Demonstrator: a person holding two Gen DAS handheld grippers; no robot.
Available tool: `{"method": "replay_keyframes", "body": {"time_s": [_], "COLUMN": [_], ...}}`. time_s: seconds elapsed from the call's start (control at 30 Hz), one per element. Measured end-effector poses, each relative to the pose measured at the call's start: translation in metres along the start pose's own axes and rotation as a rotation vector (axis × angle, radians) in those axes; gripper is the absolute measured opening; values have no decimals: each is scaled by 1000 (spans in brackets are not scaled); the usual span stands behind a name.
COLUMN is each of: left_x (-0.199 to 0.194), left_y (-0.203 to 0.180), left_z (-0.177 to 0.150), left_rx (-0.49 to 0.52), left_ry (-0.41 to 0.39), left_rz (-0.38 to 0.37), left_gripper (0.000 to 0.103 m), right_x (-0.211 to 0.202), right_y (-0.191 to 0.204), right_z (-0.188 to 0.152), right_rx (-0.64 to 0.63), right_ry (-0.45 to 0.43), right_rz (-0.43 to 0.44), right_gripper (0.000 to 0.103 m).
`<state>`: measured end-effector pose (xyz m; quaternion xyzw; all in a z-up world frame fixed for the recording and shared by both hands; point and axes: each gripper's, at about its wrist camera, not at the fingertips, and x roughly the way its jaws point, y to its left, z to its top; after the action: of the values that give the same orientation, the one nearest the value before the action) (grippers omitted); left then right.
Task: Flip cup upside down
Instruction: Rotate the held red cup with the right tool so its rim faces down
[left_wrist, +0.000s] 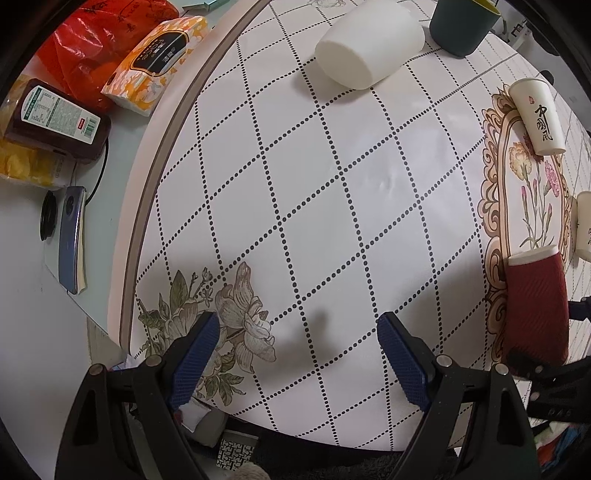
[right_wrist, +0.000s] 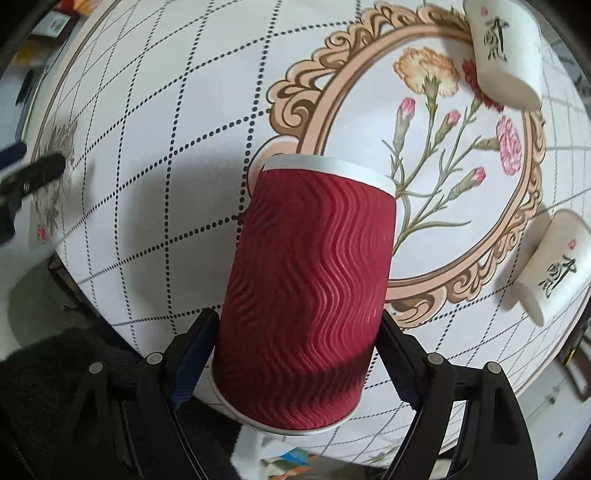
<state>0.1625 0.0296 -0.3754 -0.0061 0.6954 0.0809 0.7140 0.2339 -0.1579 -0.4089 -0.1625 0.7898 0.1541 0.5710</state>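
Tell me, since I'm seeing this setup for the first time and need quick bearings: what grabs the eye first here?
The dark red ribbed paper cup dominates, clamped between the right gripper fingers over the round floral-print table. Beyond it, two white paper cups with black calligraphy lie near the ornate flower medallion. In the left view, the left gripper is open over the table, a large white plastic cup far ahead.

Ribbed red paper cup (right_wrist: 306, 291), white-rimmed, above the floral tablecloth (right_wrist: 166, 122)
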Motion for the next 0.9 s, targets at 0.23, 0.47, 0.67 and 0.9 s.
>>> {"method": "replay_keyframes", "body": {"time_s": [0.23,0.47,0.67,0.9], "left_x": [1,1,3,7], "left_y": [8,10,9,5], "left_z": [-5,-12,-14,-12], "left_rx": [-6,-3,5,15], "left_ry": [-5,-10,-5,6], "left_rz": [0,6,5,1], "left_gripper": [87,87,87,87], "right_x": [-9,-23,-17,-21], "right_y": [-29,-19,-24,-26], "right_z": [26,61,88,93], "right_rx": [58,69,106,112], "right_ry": [24,34,55,13], "right_rz": [51,43,24,13], "right_gripper": [89,89,89,73]}}
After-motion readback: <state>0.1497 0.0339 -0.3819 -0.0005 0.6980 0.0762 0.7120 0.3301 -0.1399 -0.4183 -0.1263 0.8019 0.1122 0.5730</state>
